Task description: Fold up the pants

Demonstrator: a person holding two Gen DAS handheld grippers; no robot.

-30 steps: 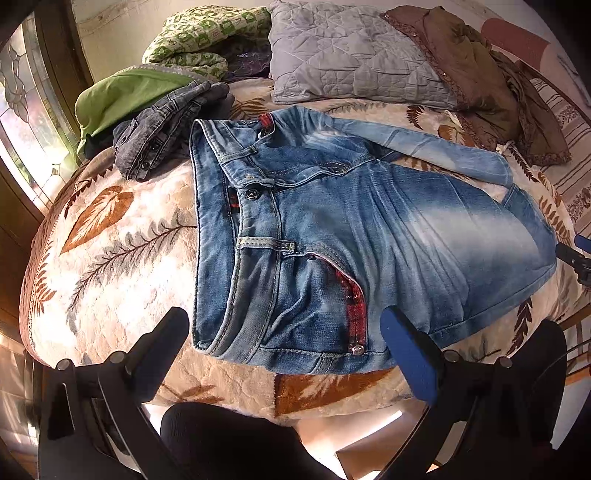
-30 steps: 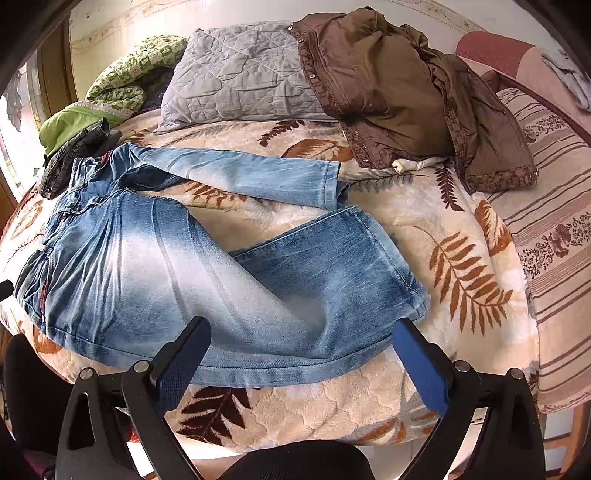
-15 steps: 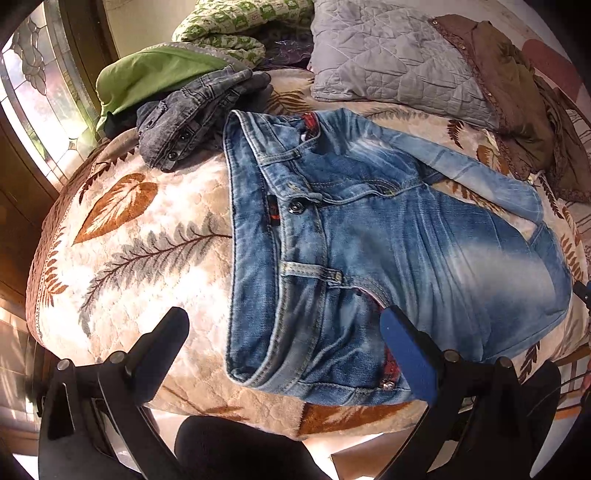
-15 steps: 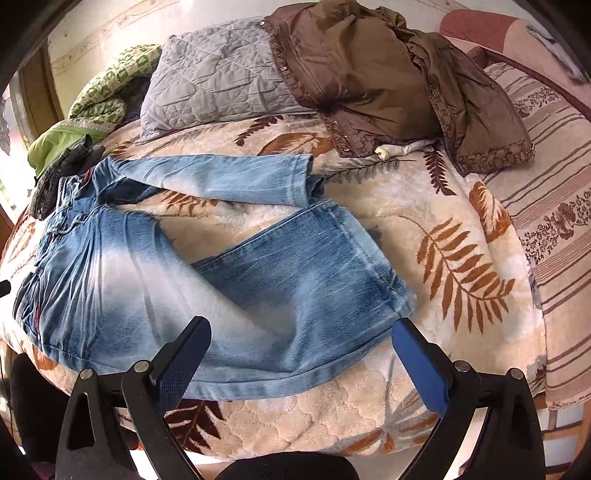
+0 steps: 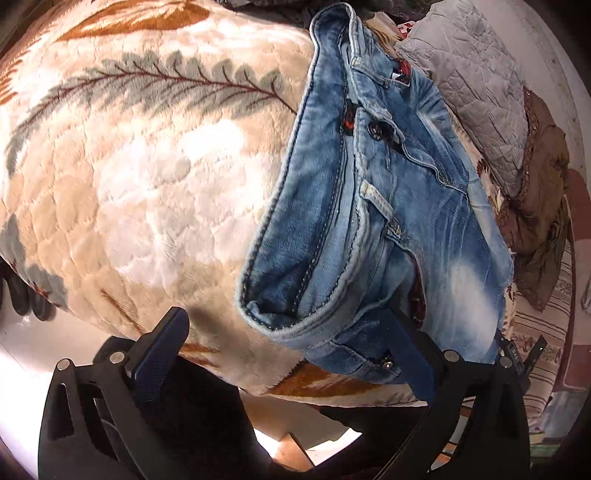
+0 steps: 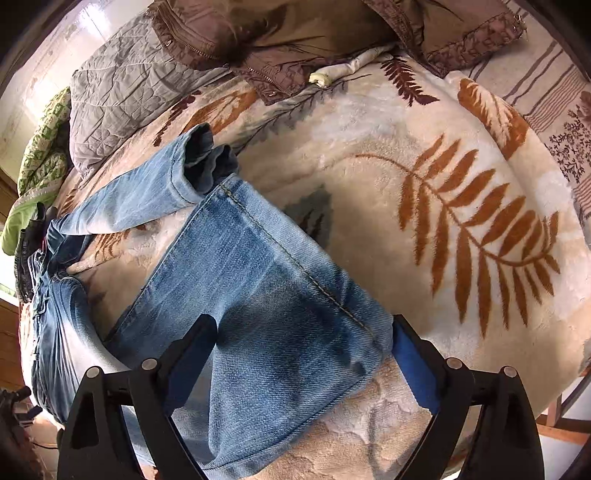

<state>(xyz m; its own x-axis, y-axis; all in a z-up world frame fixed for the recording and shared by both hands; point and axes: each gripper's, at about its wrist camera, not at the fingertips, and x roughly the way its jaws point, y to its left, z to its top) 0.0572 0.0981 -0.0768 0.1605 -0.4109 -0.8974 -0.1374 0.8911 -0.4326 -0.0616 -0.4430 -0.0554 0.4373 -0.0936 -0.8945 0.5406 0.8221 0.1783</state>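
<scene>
Light blue jeans (image 5: pixel 388 206) lie spread on a cream leaf-patterned bedspread (image 5: pixel 147 184). In the left wrist view my left gripper (image 5: pixel 288 350) is open right at the near corner of the waistband (image 5: pixel 280 317), its jaws either side of it. In the right wrist view my right gripper (image 6: pixel 306 354) is open over the hem end of the near leg (image 6: pixel 280 306). The far leg (image 6: pixel 147 199) lies angled away, its cuff beside the near leg's hem.
A grey quilted pillow (image 6: pixel 122 92) and a brown garment (image 6: pixel 295 33) lie at the back of the bed. Green and dark clothes (image 6: pixel 26 229) are piled at the far left. A striped sheet (image 6: pixel 554 103) covers the right side. The bed edge runs just under both grippers.
Both grippers have moved down and close to the jeans: the left to the waistband corner, the right to the near leg's hem. Both stay open.
</scene>
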